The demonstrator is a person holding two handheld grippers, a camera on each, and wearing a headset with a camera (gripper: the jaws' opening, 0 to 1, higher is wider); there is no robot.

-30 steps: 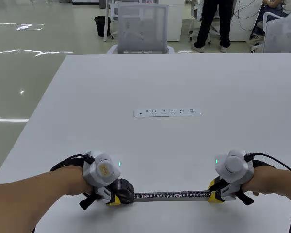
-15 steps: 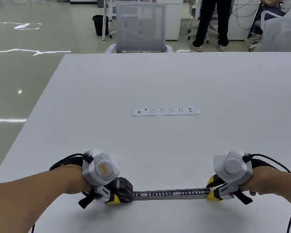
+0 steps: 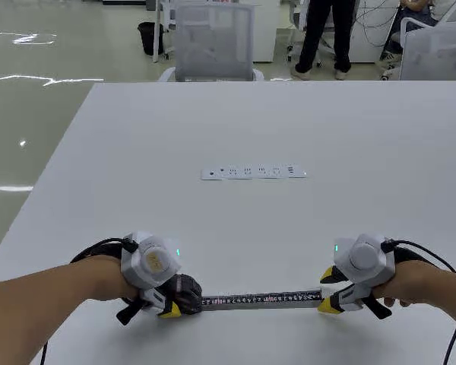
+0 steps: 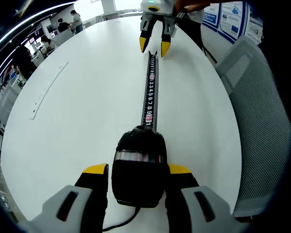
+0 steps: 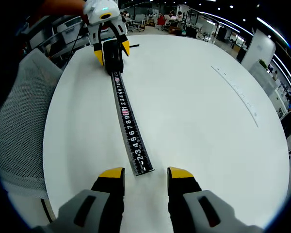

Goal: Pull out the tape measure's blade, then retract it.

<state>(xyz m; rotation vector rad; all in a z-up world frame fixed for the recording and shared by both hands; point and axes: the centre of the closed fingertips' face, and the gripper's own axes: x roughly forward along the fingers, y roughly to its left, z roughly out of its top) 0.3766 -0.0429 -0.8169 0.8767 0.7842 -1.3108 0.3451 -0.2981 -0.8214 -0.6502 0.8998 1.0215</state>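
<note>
A black tape measure case (image 3: pixel 186 293) rests on the white table (image 3: pixel 289 122) near its front edge, and my left gripper (image 3: pixel 169 305) is shut on it. Its blade (image 3: pixel 262 299) lies flat on the table, drawn out to the right. My right gripper (image 3: pixel 324 292) stands open at the blade's tip, one finger on each side, not touching it. In the left gripper view the case (image 4: pixel 138 165) sits between the yellow fingertips (image 4: pixel 94 170), and the blade (image 4: pixel 150 92) runs to the right gripper (image 4: pixel 153 48). In the right gripper view the blade (image 5: pixel 128 131) ends just ahead of the open right gripper (image 5: pixel 145 173).
A white power strip (image 3: pixel 252 172) lies at the middle of the table. A grey mesh chair (image 3: pixel 213 42) stands at the far edge, and a person (image 3: pixel 319 34) stands beyond it. The table's front edge is close below both grippers.
My right gripper has opened and let go of the blade's tip. The blade stays drawn out, and the left gripper still holds the case.
</note>
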